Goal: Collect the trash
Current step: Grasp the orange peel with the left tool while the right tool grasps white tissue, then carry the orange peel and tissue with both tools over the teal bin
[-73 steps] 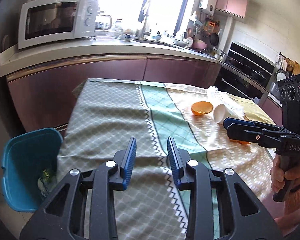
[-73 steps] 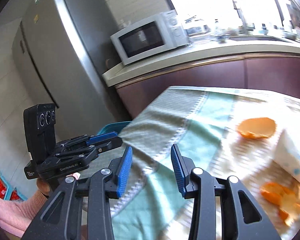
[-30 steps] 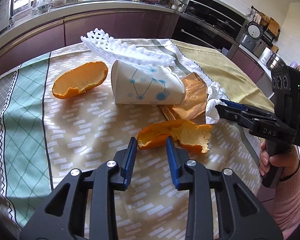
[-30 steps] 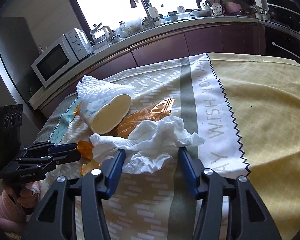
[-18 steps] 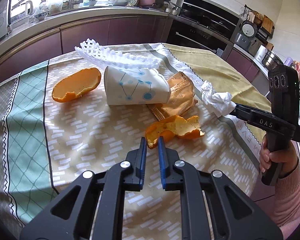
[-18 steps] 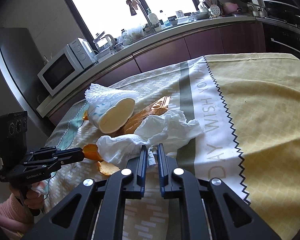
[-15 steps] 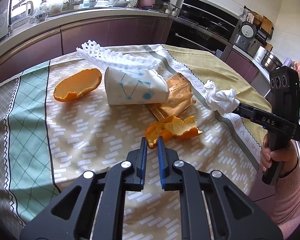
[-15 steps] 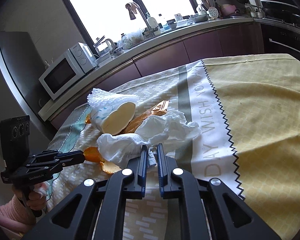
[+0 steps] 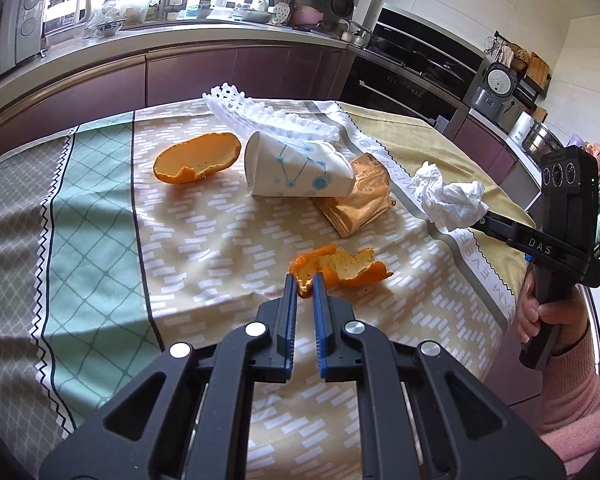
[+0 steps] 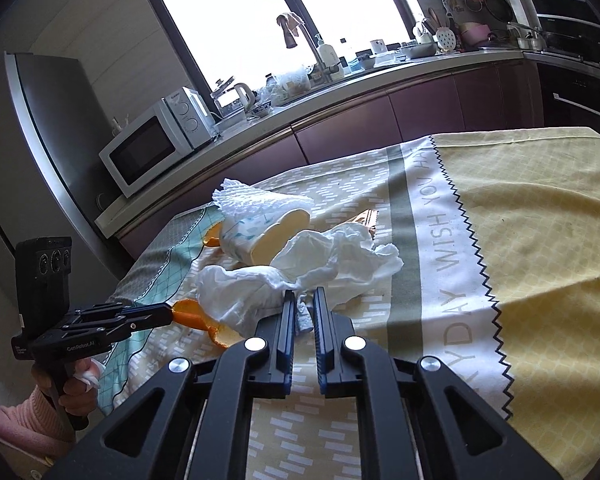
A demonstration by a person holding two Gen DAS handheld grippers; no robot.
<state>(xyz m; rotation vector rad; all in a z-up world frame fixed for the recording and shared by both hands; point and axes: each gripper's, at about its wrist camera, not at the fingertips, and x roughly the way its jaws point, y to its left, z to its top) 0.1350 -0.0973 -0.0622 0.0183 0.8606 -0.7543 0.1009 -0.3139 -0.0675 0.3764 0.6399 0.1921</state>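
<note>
Torn orange peel (image 9: 340, 266) and crumpled white tissue (image 9: 450, 198), both pinched.

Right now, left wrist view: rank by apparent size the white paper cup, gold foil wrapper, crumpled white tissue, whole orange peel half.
1. white paper cup
2. whole orange peel half
3. gold foil wrapper, partly under the cup, and crumpled white tissue look alike; the tissue is raised, so unranked.

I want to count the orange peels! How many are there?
2. One boat-shaped orange peel lies left of the tipped white paper cup; one torn, curled peel is pinched in the left tongs.
</note>
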